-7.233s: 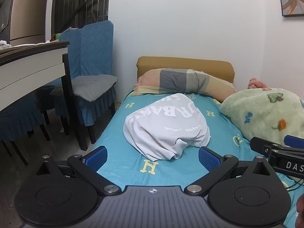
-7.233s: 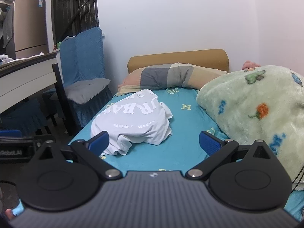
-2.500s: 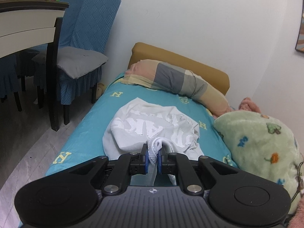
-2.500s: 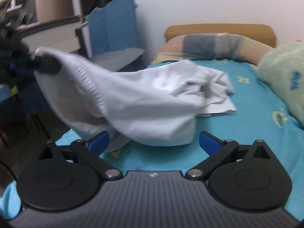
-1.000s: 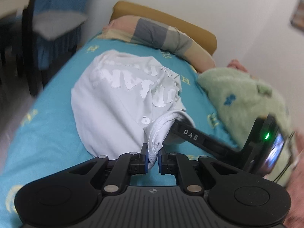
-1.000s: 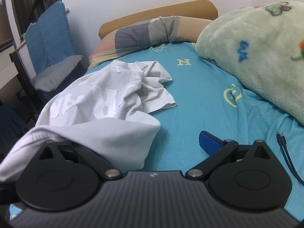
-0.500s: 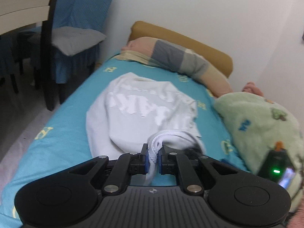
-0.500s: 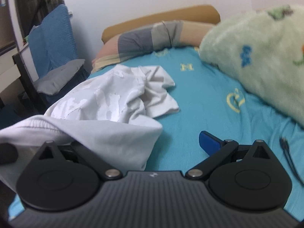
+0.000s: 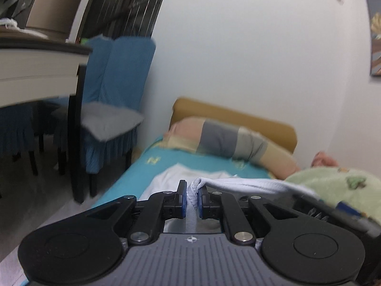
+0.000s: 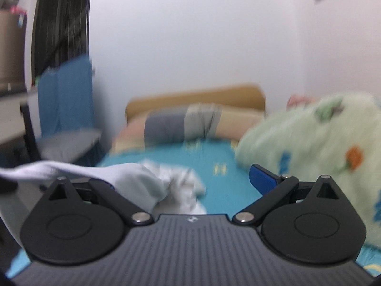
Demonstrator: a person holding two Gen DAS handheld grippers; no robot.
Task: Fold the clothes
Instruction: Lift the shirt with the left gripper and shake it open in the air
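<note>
Lifted higher, left tool (image 9: pixel 191 199) pinches white shirt (image 9: pixel 250 183) above bed (image 9: pixel 142 166).

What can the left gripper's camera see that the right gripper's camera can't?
Only the left wrist view shows the left gripper shut on the ribbed hem of the white cotton T-shirt, and the white table edge. Only the right wrist view shows the right gripper open, shirt cloth draped over its left finger. Both show the teal bedsheet, striped pillow, green fleece blanket and blue-covered chair.
</note>
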